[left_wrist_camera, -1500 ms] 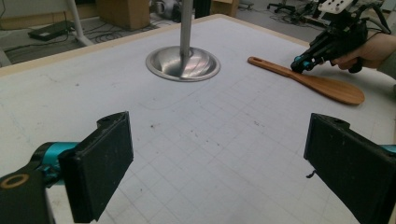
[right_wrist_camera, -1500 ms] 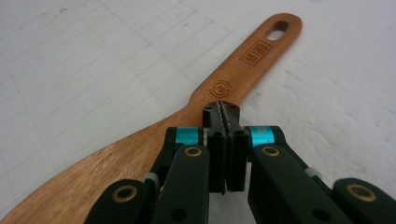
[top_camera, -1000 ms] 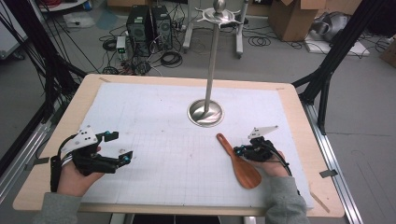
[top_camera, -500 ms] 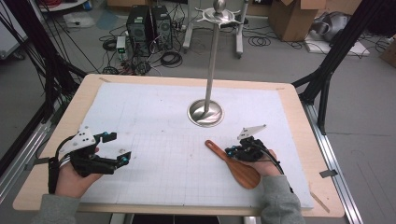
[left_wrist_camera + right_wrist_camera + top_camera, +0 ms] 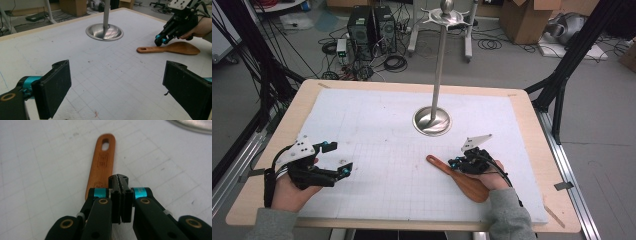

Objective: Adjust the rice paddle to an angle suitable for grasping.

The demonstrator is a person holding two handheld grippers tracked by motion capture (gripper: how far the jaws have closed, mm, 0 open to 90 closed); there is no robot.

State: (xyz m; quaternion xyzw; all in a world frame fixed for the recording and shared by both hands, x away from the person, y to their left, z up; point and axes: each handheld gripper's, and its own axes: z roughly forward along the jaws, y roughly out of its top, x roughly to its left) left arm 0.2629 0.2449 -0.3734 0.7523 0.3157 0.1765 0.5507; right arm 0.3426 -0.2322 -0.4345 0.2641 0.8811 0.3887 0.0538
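A wooden spoon (image 5: 464,182) lies flat on the white gridded mat (image 5: 377,115) at the front right, its handle pointing left and away. My right gripper (image 5: 453,163) is shut pad to pad with nothing between its jaws. In the right gripper view its tips (image 5: 119,178) sit low over the spoon's handle (image 5: 102,162), beside its right edge; whether they touch is unclear. My left gripper (image 5: 338,158) rests open at the front left, jaws wide apart and empty. The left gripper view (image 5: 116,87) shows the spoon (image 5: 172,48) and the right gripper (image 5: 160,42) farther off.
A steel stand with a round base (image 5: 432,121) and a tall post stands mid-table behind the spoon, with hooks at its top. The wooden table rim (image 5: 532,115) frames the mat. Cables, computer cases and cardboard boxes lie on the floor beyond.
The right hand has shifted left and toward the front edge. The spoon has moved left with it, and its handle has swung to lie flatter. The left gripper has kept still.
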